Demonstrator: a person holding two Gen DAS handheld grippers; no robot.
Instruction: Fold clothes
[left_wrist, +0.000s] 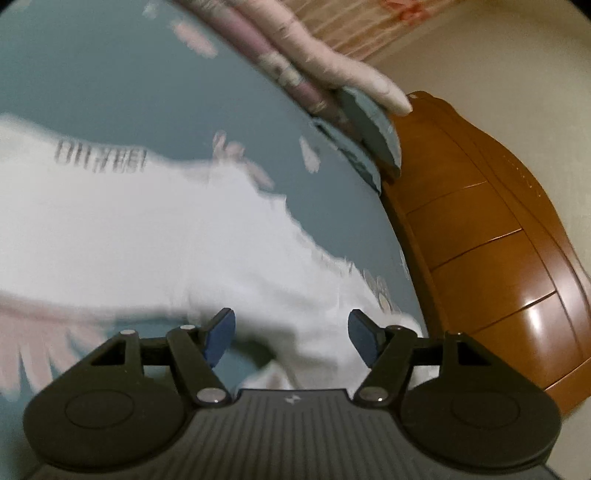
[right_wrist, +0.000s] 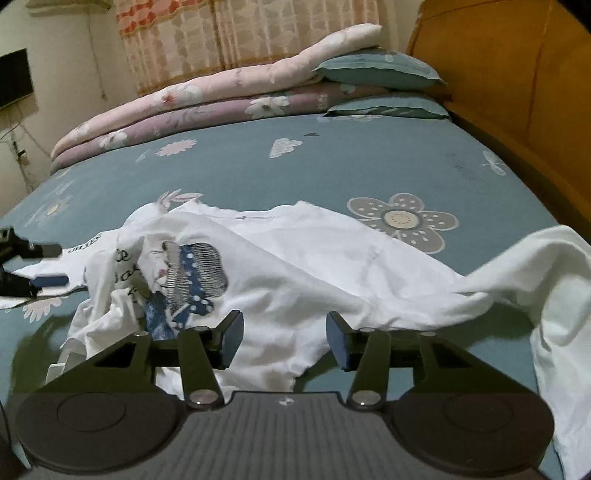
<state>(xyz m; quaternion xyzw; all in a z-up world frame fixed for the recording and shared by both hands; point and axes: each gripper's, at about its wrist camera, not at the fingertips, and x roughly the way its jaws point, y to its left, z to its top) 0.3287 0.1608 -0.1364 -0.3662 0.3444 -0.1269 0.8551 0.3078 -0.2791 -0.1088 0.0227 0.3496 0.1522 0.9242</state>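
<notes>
The shirt (right_wrist: 295, 266) lies crumpled on the bed (right_wrist: 332, 166). Both grippers (left_wrist: 291, 338) (right_wrist: 284, 338) gape, holding nothing. Next, grab its edges and spread it flat.

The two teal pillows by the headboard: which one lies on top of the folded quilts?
The farther pillow; it rests on the quilts, while the nearer pillow lies on the sheet.
</notes>
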